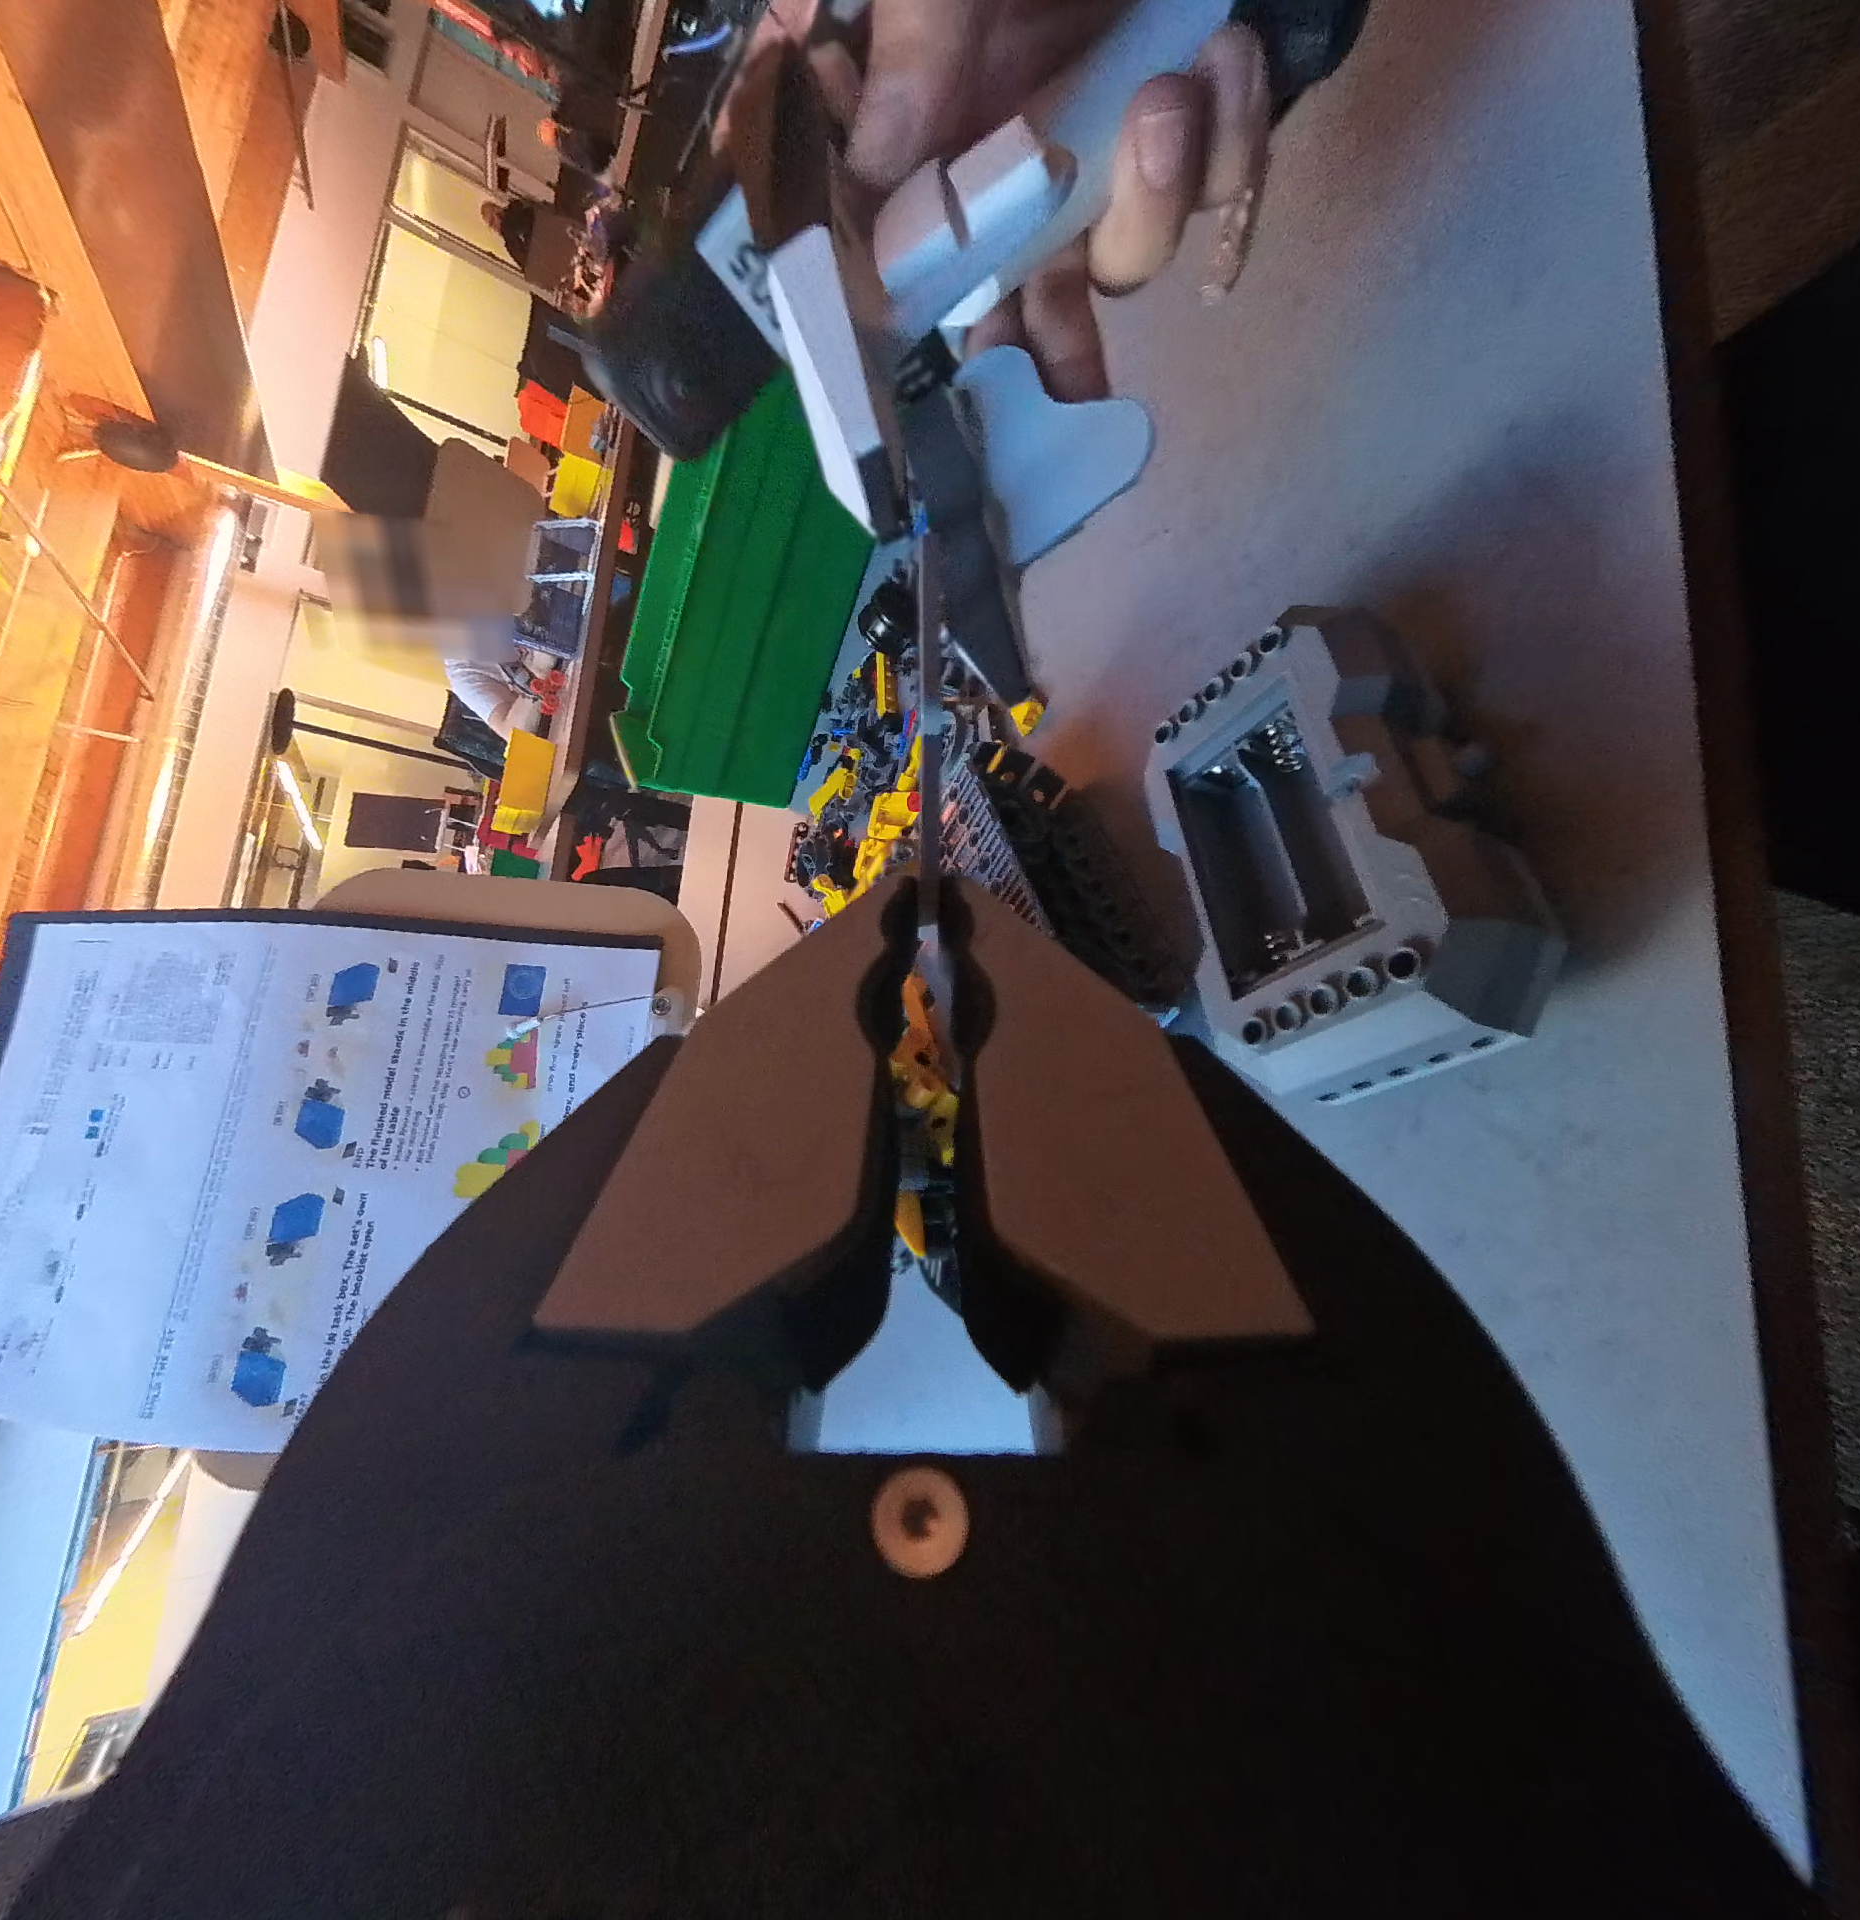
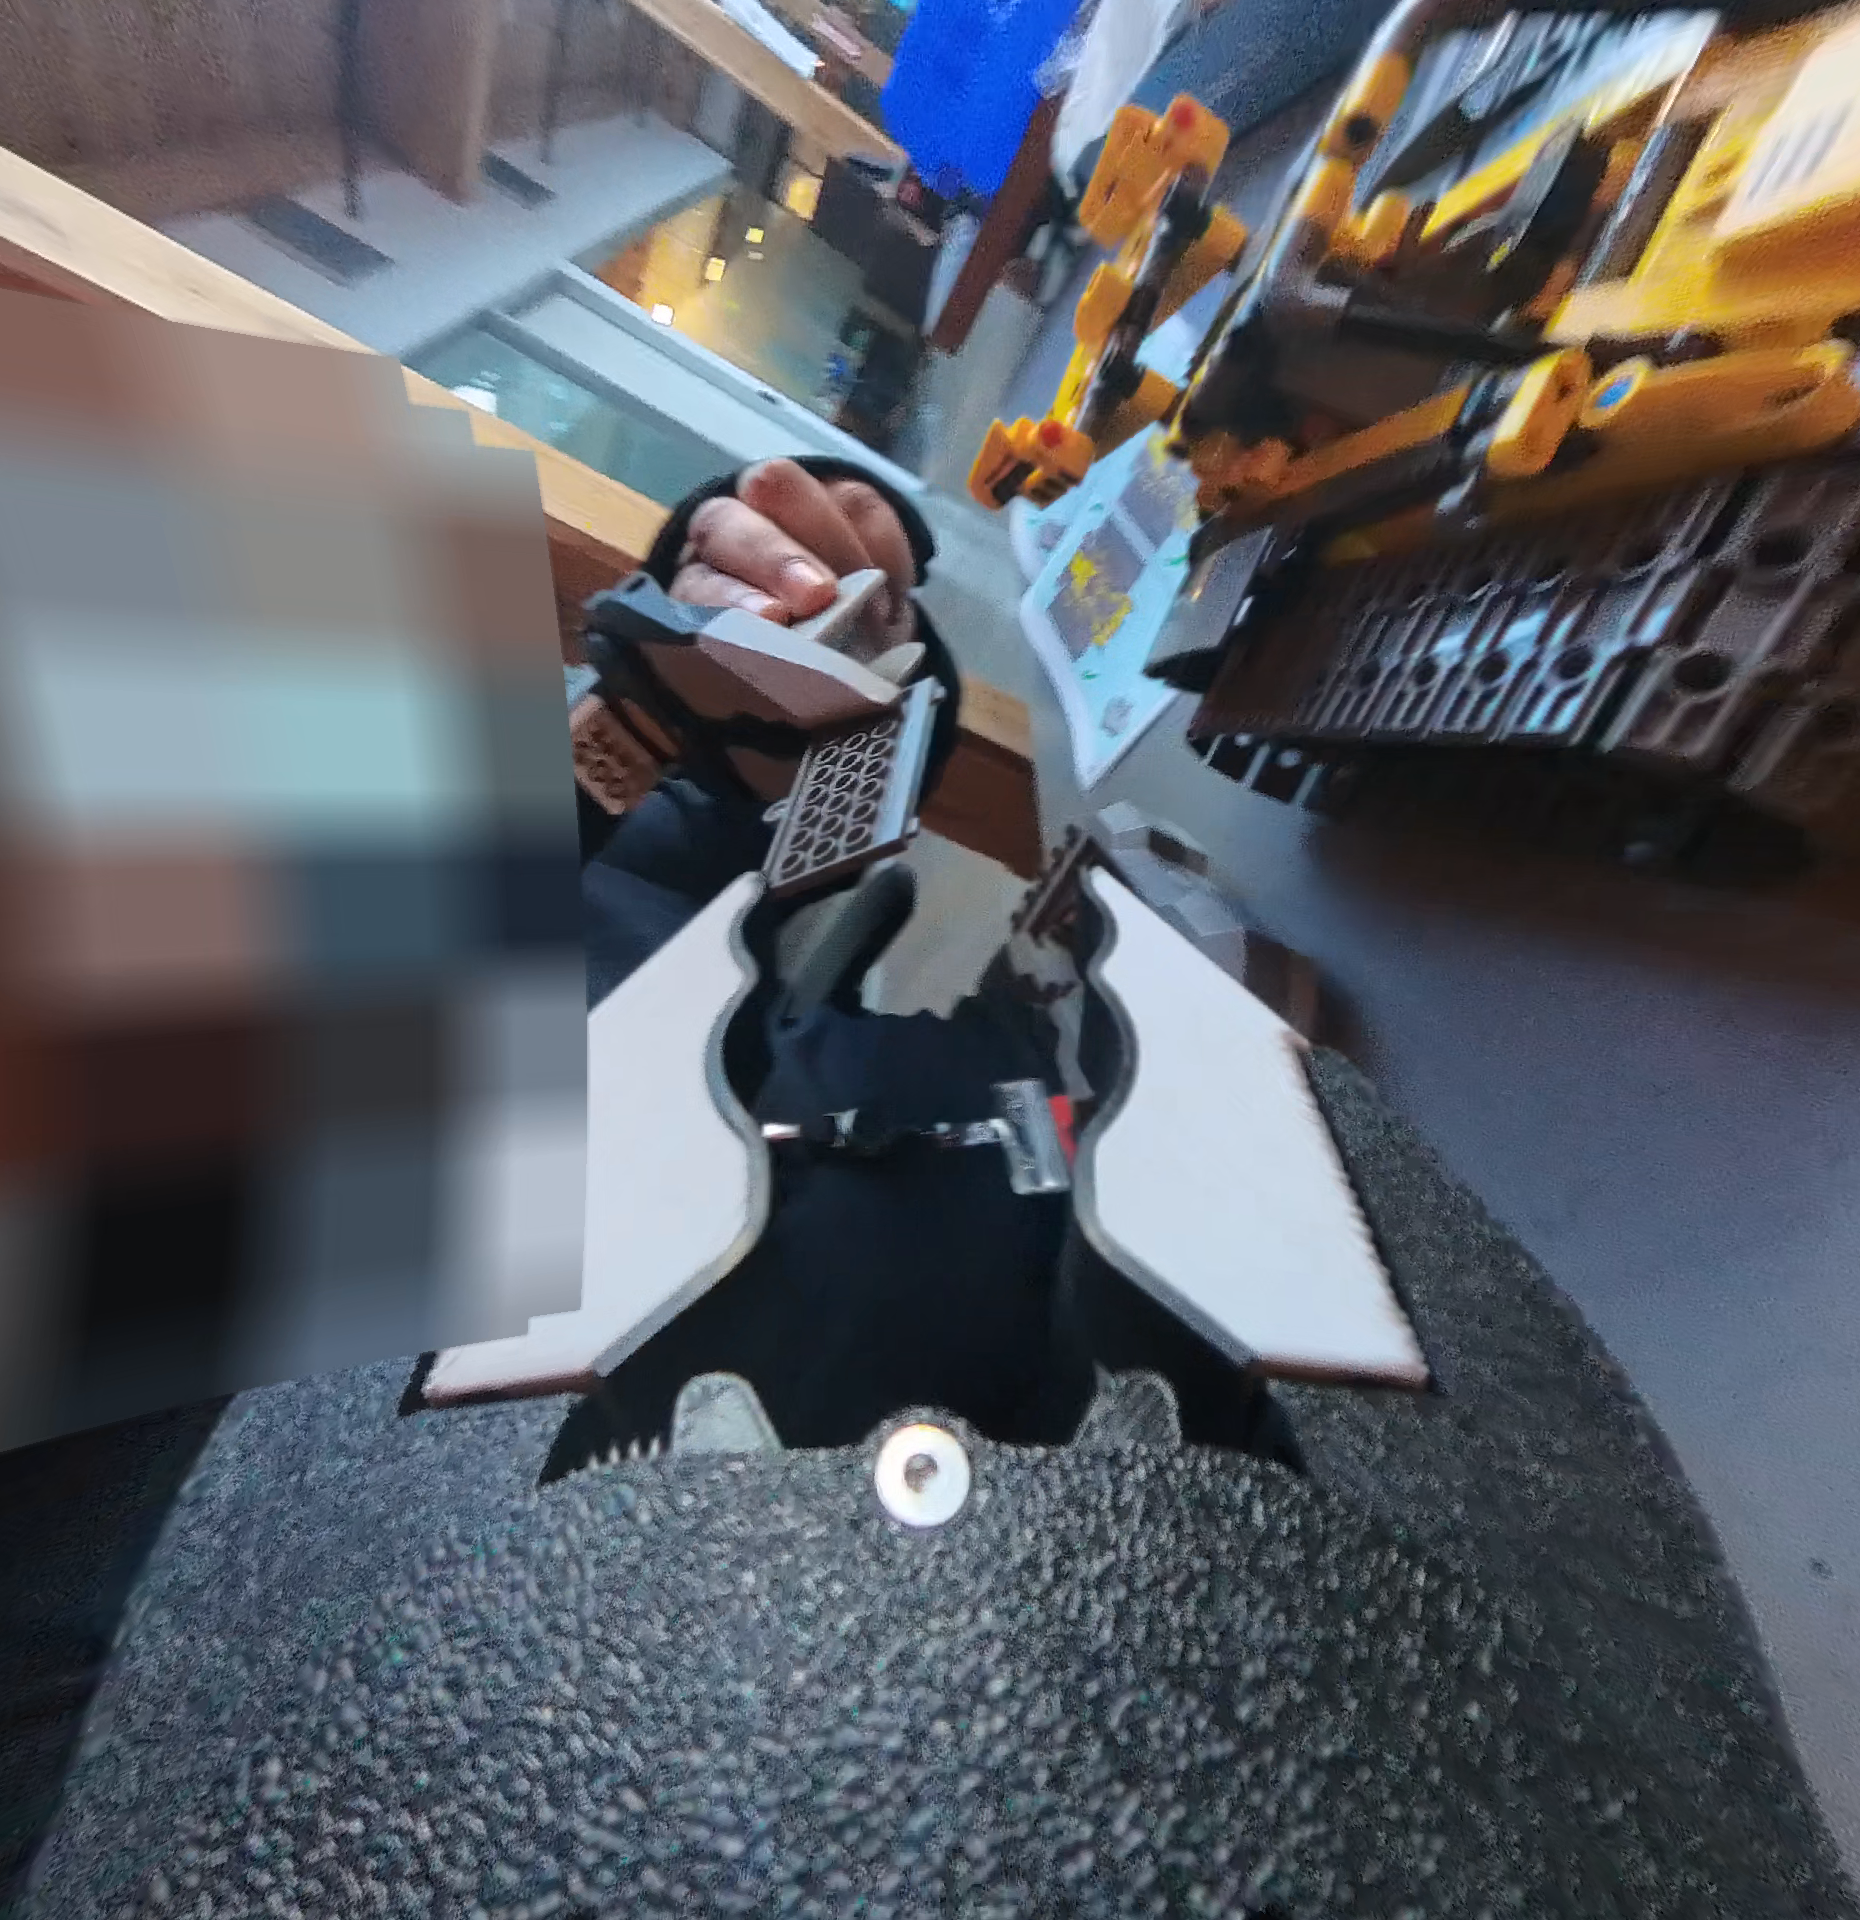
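A thin dark plate (image 1: 931, 831), seen edge-on in the left wrist view, is clamped between the tips of the left claw (image 1: 934, 914), whose two fingers are pressed together on it. In the right wrist view the same plate (image 2: 848, 805) shows its flat side with rows of round holes, held out ahead of the right claw (image 2: 921, 899) and just beyond its left fingertip. The right claw stands apart, with a small dark toothed brick piece (image 2: 1051, 914) against the inside of its right finger (image 2: 1206, 1132); I cannot tell whether that piece is gripped. To the right of the left claw, a grey battery box (image 1: 1331, 842) with empty slots rests on the pale surface (image 1: 1425, 364), near but apart from the plate. Straight ahead of the left claw lies a heap of yellow and black toy building parts (image 1: 884, 769), with a green bin (image 1: 739, 623) beyond it. A printed sheet (image 1: 282, 1143) stands to its left. To the right of the right claw, a blurred yellow and black toy vehicle (image 2: 1528, 416) sits on the surface.
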The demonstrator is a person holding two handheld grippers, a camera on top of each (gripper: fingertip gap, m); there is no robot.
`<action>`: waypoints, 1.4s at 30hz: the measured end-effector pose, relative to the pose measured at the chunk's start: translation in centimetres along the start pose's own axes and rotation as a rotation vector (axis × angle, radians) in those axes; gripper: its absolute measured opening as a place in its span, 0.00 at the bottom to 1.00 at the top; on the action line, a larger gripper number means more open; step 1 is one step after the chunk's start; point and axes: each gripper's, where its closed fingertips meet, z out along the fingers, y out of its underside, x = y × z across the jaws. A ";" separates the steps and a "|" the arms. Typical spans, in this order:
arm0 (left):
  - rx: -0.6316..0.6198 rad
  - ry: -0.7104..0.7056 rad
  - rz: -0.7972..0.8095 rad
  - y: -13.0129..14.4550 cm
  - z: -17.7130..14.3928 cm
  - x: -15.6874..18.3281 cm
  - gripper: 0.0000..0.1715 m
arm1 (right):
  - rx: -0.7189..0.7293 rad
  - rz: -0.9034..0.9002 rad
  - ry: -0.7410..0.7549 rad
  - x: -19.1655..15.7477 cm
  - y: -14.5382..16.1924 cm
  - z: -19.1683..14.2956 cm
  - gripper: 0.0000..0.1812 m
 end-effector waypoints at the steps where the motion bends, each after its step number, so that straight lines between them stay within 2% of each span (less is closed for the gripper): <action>1: -0.003 0.003 0.002 -0.1 0.0 -0.1 0.00 | 0.002 -0.052 0.027 -0.2 -0.2 -0.1 0.35; 4: -0.005 0.024 0.009 -0.5 -0.1 -0.4 0.00 | 0.026 -0.211 0.082 -1.4 -1.2 -0.6 0.38; 7: -0.002 0.049 -0.007 -0.9 0.0 -0.4 0.00 | 0.076 -0.411 0.149 -2.7 -2.5 -1.1 0.33; 11: 0.024 0.090 -0.079 -1.3 0.2 -0.2 0.00 | 0.218 -0.807 0.154 -6.9 -3.7 -2.1 0.28; 14: 0.035 0.088 -0.098 -1.5 0.3 -0.4 0.00 | 0.262 -0.936 0.197 -8.3 -3.8 -2.8 0.24; 15: 0.035 0.083 -0.099 -1.6 0.4 -0.4 0.00 | 0.234 -0.934 0.182 -8.5 -3.3 -2.8 0.18; 16: 0.036 0.079 -0.094 -1.6 0.4 -0.5 0.00 | 0.206 -0.912 0.177 -8.4 -3.0 -2.7 0.18; 21: 0.032 0.090 -0.078 -1.8 0.8 -0.1 0.00 | 0.097 -0.796 0.223 -6.6 -2.1 -1.8 0.22; 27: 0.036 0.083 -0.084 -1.9 0.6 -0.2 0.00 | -0.018 -0.755 0.326 -5.1 -1.2 -0.7 0.26; 32: 0.034 0.073 -0.071 -1.8 0.5 -0.1 0.00 | -0.056 -0.715 0.316 -4.6 -0.5 -0.1 0.23; 42: 0.030 0.043 -0.011 -1.8 0.2 0.1 0.00 | -0.115 -0.633 0.282 -3.3 0.5 0.7 0.23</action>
